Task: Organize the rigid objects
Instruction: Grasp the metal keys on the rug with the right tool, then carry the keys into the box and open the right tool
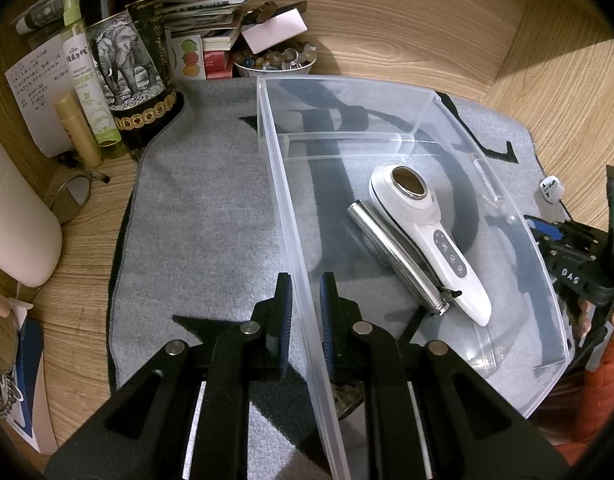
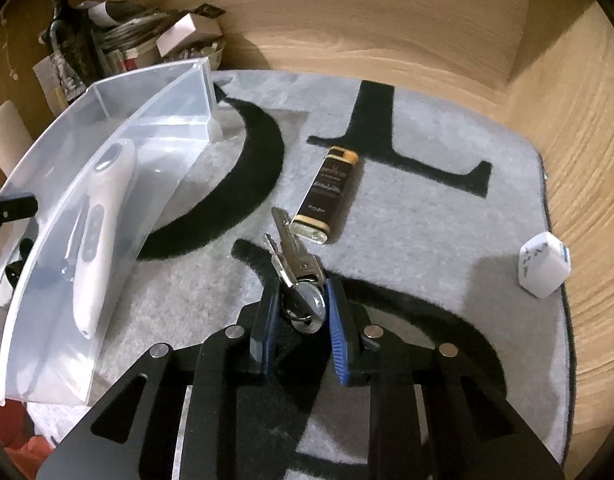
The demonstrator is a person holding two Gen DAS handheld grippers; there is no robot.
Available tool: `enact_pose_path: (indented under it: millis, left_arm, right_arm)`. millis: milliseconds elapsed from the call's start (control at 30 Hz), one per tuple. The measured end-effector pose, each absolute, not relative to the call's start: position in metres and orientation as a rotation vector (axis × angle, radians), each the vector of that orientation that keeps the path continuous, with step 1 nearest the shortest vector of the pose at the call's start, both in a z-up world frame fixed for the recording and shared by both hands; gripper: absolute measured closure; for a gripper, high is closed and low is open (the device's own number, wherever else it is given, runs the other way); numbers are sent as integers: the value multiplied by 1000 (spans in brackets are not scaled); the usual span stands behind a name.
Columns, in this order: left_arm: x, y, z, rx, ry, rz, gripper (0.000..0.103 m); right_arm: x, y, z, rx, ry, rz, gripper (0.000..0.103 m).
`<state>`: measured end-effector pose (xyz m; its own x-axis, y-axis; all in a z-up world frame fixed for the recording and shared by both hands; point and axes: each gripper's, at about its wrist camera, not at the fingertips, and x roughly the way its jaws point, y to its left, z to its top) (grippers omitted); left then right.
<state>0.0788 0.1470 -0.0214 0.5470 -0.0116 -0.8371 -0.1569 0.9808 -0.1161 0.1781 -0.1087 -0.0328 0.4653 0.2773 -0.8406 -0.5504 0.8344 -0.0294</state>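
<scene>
A bunch of keys (image 2: 293, 268) lay on the grey mat (image 2: 387, 240) just right of the clear plastic bin (image 2: 59, 264), and the right gripper (image 2: 300, 300) had its blue-padded jaws drawn in narrowly around the key ring end, the pads pressing on it while the blades stuck out forward. Just beyond the keys, further from the bin, a dark lighter-shaped case with tan ends (image 2: 327, 200) rested flat on the mat, and well to the right of it, near the mat's edge, stood a small white faceted block (image 2: 543, 266). Inside the bin lay a white handheld device with an oval metal head (image 1: 427, 232) and, touching its left side, a slim metal tube (image 1: 399, 258). The left gripper (image 1: 306, 300) was clamped nearly closed on the bin's left wall, one pad inside and one outside. Behind the bin, off the mat, stood a dark bottle with an elephant label (image 1: 123, 60) and a bowl of coloured stones (image 1: 275, 60).
</scene>
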Motion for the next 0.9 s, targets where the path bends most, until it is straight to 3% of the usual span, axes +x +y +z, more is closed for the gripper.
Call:
enact_pose_path:
  millis: [900]
  left_arm:
    - [79,148,-22,-184,990,88,90]
  right_arm:
    - [158,-94,64,-289,655,563,83]
